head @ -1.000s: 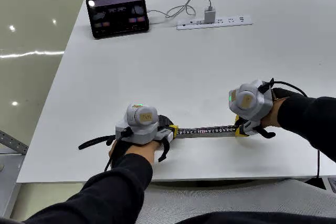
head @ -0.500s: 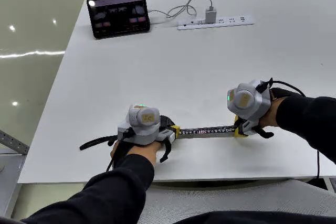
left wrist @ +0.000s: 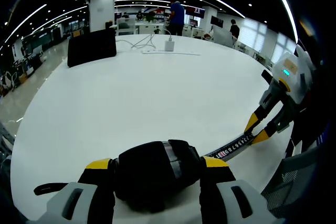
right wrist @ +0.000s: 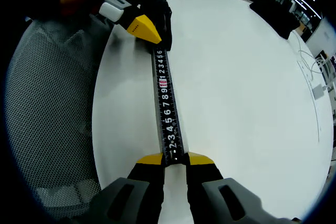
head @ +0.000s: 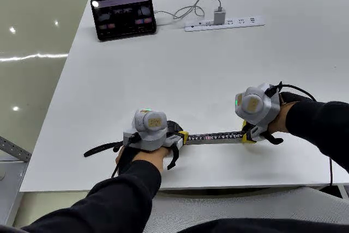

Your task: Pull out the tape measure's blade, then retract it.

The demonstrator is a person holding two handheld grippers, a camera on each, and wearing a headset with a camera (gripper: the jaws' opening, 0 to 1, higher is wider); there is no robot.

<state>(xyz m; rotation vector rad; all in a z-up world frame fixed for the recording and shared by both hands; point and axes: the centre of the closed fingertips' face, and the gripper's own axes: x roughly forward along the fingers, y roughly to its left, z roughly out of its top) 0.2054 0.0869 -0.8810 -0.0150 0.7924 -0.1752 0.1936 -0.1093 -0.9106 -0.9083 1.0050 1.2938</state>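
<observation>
The black tape measure case (left wrist: 157,174) sits on the white table (head: 180,75) near its front edge, and my left gripper (left wrist: 157,163) is shut on it from both sides. Its yellow-tipped fingers (head: 181,135) show beside the case (head: 173,128) in the head view. The numbered blade (right wrist: 165,103) runs flat over the table from the case to my right gripper (right wrist: 175,159), which is shut on the blade's tip. In the head view the blade (head: 215,136) spans the short gap between my left gripper (head: 175,133) and my right gripper (head: 248,136).
A dark tablet (head: 122,15) stands at the back left, beside a white power strip (head: 222,23) with a plugged charger and cable. The case's black strap (head: 101,147) trails left. The table's front edge (head: 185,181) lies just below both grippers.
My right gripper has drifted a little left toward the case, so the exposed blade is slightly shorter. The left gripper has stayed almost in place.
</observation>
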